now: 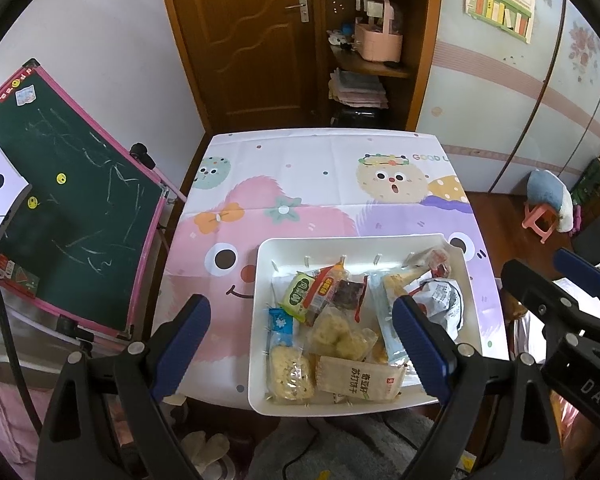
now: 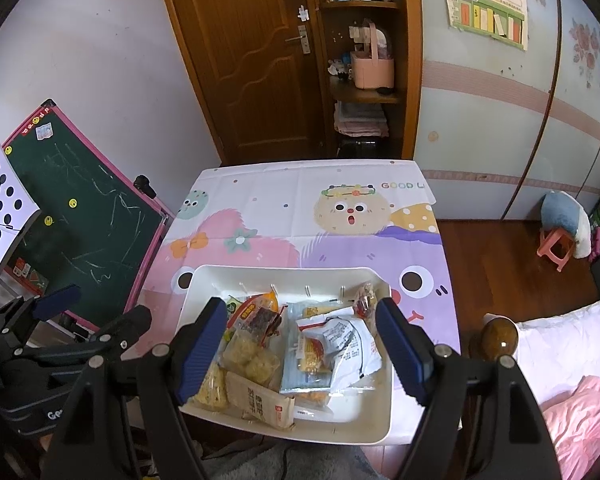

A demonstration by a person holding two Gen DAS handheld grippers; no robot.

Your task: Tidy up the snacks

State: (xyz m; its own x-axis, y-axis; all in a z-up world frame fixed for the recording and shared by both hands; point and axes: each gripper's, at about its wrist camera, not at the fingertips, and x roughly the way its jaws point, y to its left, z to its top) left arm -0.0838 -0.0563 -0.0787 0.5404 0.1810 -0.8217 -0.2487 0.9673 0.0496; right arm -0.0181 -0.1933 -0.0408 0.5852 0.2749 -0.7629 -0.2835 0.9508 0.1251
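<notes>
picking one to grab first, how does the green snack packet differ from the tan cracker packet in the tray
The green snack packet is small and bright, lying at the far left of the white tray; the tan cracker packet is longer, pale with dark lettering, lying at the near edge. Both are sealed and rest untouched among other snacks.

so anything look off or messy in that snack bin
Yes. The white bin hangs over the near edge of the table, and its snacks lie in a jumbled heap, packets overlapping. A white crumpled packet sprawls over the blue one. Nothing has spilled onto the table.
</notes>
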